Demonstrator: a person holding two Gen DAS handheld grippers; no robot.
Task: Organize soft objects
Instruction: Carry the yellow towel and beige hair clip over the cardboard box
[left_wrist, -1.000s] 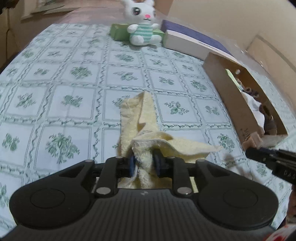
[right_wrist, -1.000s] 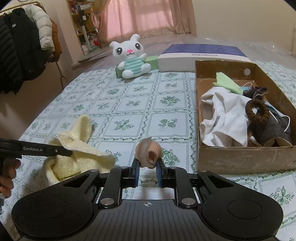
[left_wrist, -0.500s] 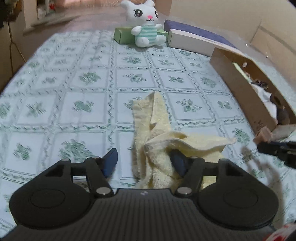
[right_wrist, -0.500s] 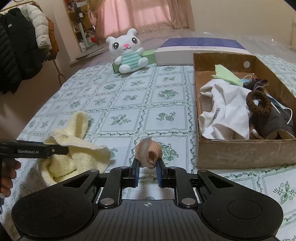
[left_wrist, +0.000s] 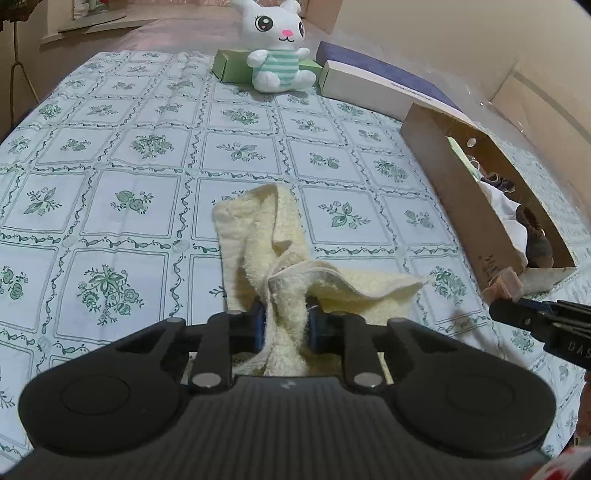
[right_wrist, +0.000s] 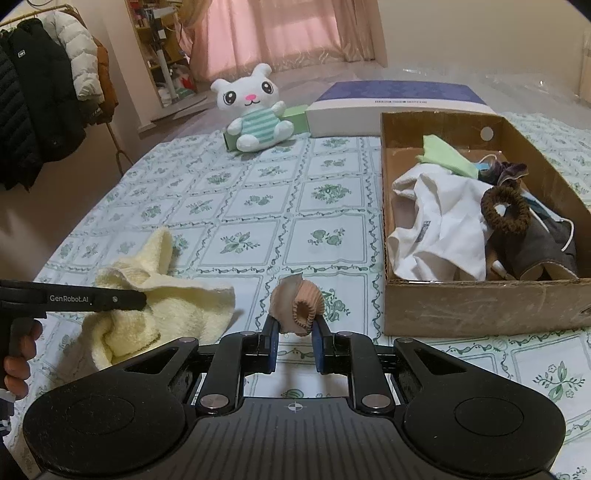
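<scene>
A crumpled pale yellow towel (left_wrist: 266, 254) lies on the patterned tablecloth; it also shows in the right wrist view (right_wrist: 162, 295). My left gripper (left_wrist: 286, 326) is shut on the towel's near fold. My right gripper (right_wrist: 295, 341) is shut on a beige rolled sock (right_wrist: 299, 306), held above the cloth left of the cardboard box (right_wrist: 480, 306). The box holds a white garment (right_wrist: 436, 221), a brown scrunchie (right_wrist: 506, 210) and other soft items. The right gripper with its sock shows at the right edge of the left wrist view (left_wrist: 502, 286).
A white plush bunny (right_wrist: 255, 110) sits at the far end against a green box (left_wrist: 229, 66). A flat white and purple box (right_wrist: 399, 103) lies beside it. Coats (right_wrist: 44, 110) hang on a rack at the left, off the table.
My left gripper opened half a second ago and has closed again on the towel's near fold. My right gripper keeps hold of the sock, nearly still.
</scene>
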